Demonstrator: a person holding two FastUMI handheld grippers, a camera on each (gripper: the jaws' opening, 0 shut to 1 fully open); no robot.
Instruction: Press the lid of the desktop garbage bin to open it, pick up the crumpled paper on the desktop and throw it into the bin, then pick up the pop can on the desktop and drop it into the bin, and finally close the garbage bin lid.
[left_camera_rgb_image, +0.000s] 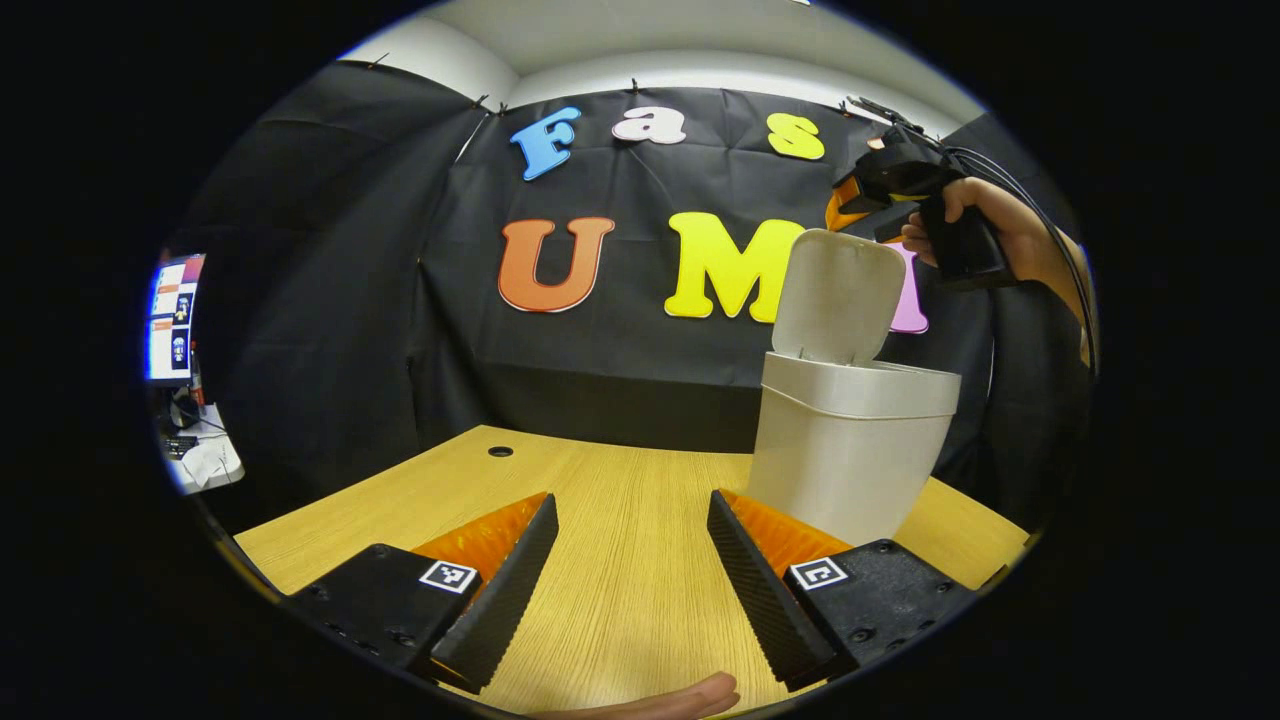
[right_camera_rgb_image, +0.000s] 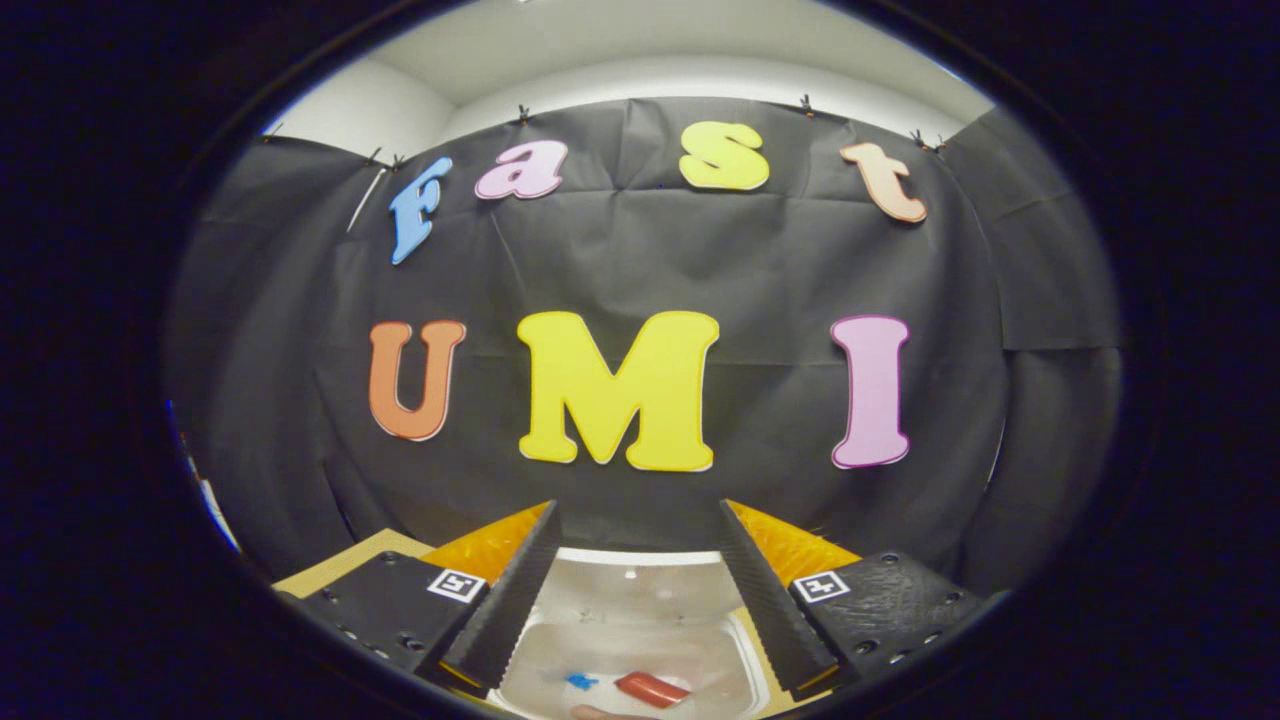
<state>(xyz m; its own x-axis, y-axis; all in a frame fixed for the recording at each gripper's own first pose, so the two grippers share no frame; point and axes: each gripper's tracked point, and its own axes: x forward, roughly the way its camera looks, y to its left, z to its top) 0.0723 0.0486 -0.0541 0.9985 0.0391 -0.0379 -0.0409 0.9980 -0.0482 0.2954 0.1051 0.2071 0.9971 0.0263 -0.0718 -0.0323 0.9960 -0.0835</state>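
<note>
Right gripper (right_camera_rgb_image: 635, 590): fingers spread wide, nothing between them, hovering directly above the open mouth of the pale grey plastic desktop bin (right_camera_rgb_image: 740, 640). Looking down btwn the fingers you see the bin's inside, w/ a red cylindrical thing (right_camera_rgb_image: 650, 688) at the bottom, probably the pop can, plus a small blue bit (right_camera_rgb_image: 578, 682); can't make out the crumpled paper for sure.

Left gripper (left_camera_rgb_image: 632, 570): fingers also wide apart, holding nothing, low over the light wood-grain desktop (left_camera_rgb_image: 620, 480), bin (left_camera_rgb_image: 845, 450) just to its right and ahead. Flip lid (left_camera_rgb_image: 838, 296) stands upright, hinged at the back.

So I'd judge both items are in; closing the lid is what's left.

Risks: right gripper is in front of and above the raised lid, so a push from the wrong side does nothing; a hard sideways knock could tip or slide the light bin, since nothing steadies it.

Left gripper view gives the bin's outside, lid angle, and the hand (left_camera_rgb_image: 985, 225) holding the other gripper (left_camera_rgb_image: 850, 205) up high; right gripper view gives the contents.
</note>
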